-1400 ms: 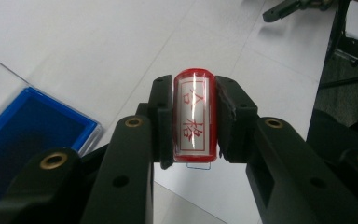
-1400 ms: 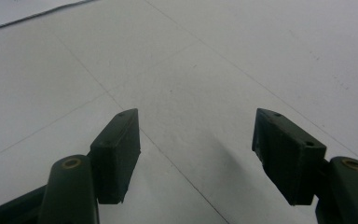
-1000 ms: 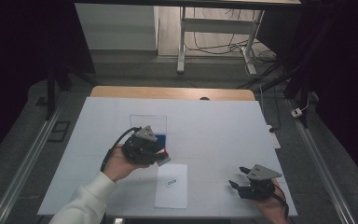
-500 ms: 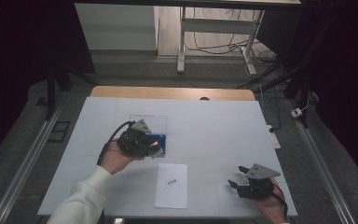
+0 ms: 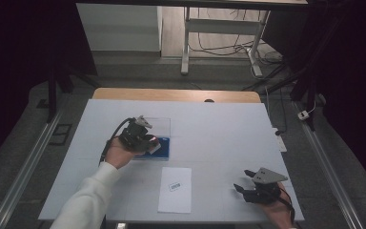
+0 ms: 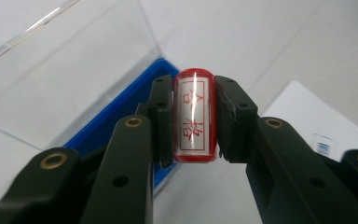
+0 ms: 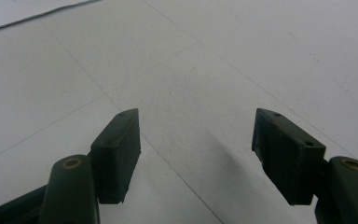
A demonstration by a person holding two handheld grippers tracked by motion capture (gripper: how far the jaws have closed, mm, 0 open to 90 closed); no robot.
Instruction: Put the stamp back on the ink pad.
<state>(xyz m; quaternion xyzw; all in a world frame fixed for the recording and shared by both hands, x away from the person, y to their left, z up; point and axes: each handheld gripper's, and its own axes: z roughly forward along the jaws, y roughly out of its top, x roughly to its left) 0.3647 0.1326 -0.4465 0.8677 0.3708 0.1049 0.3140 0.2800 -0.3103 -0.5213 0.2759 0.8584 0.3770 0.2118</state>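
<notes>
The left claw [image 6: 193, 116] is clamped on a red stamp [image 6: 194, 115], its face with red characters turned toward the camera, pinched between both pads. Just beyond and below the claw lies a blue ink pad [image 6: 121, 105] with its clear lid [image 6: 65, 79] standing open; a white paper sheet [image 5: 175, 189] lies near it on the table [image 5: 228, 133]. The right claw [image 7: 196, 154] hangs wide and empty over bare table, well apart.

High view fixed above, looking forward and down over the whole tabletop [image 5: 219, 129], left gripper view close behind its fingers [image 6: 161, 116], sharing the paper sheet [image 5: 175, 190] beyond them, right gripper view low over bare tabletop
</notes>
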